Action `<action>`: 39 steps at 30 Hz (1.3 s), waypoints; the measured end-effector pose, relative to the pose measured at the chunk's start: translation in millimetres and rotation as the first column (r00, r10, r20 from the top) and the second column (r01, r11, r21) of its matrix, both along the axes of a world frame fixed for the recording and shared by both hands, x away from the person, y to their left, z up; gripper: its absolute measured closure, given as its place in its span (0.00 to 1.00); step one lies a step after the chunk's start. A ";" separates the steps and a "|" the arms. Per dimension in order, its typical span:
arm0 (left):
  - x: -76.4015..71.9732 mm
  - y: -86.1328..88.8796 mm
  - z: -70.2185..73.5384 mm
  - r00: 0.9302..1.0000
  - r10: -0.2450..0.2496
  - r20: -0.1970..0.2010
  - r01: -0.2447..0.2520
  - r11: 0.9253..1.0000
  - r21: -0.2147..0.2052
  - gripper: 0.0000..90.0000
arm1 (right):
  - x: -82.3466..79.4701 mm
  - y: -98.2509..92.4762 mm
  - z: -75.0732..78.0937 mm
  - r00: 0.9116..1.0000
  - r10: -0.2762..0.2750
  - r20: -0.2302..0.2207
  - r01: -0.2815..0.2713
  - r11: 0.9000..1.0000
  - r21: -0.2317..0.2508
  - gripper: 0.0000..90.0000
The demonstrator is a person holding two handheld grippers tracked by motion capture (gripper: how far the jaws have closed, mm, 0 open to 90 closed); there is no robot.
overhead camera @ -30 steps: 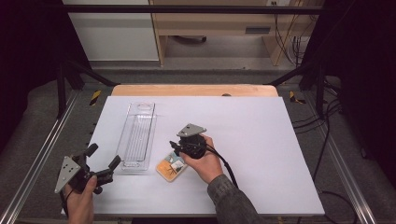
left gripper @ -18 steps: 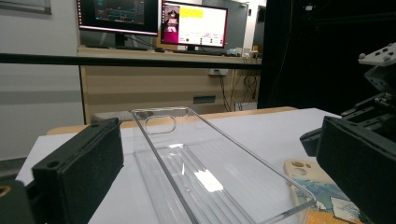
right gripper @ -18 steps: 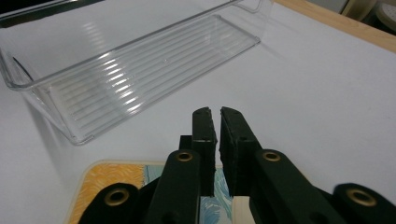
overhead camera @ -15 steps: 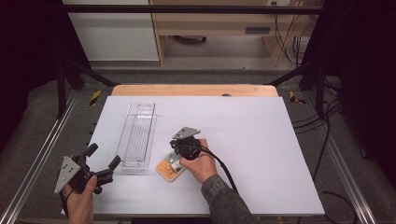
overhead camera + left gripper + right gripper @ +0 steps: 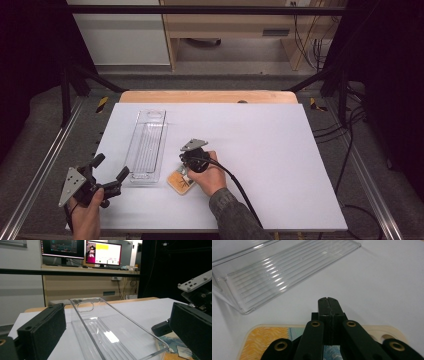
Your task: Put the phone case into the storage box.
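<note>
Jaws of the right gripper (image 5: 186, 169) just closed — pressed flat together (nothing visibly between). Sunk lower onto the orange card (image 5: 181, 181) — hand nearer the table.

We wear a mottled grey-green sleeve (image 5: 231, 212); our matte black two-jaw grippers (image 5: 111, 181) carry brass-ringed screw holes, grey triangular plates, black cables.

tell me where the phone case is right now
In the high view the phone case lies flat on the white table, under the right gripper, just right of the clear tray's near end.
</note>
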State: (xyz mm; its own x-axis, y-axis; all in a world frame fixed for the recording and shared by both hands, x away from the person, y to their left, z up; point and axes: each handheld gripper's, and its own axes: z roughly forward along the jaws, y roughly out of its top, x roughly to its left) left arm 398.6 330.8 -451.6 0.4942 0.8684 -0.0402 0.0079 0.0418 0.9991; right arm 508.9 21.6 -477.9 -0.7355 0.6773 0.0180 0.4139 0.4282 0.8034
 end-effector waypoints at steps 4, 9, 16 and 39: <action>-0.1 0.0 0.1 1.000 -0.001 0.000 0.001 1.000 0.000 0.00 | 3.4 1.0 -2.5 1.000 -0.012 -0.009 0.012 1.000 -0.013 1.00; -0.1 0.1 0.2 1.000 0.000 0.001 0.000 1.000 -0.002 0.00 | 7.6 0.9 -6.3 0.999 -0.028 -0.017 0.027 0.999 -0.032 1.00; -0.1 -0.2 0.3 1.000 -0.002 0.001 0.002 1.000 -0.003 0.00 | 10.0 2.4 -9.4 0.999 -0.035 -0.021 0.034 0.998 -0.054 1.00; 0.0 -1.1 0.0 1.000 -0.004 -0.003 0.004 1.000 0.002 0.00 | 1.1 -7.6 -8.7 0.999 0.009 -0.049 -0.013 0.997 -0.073 1.00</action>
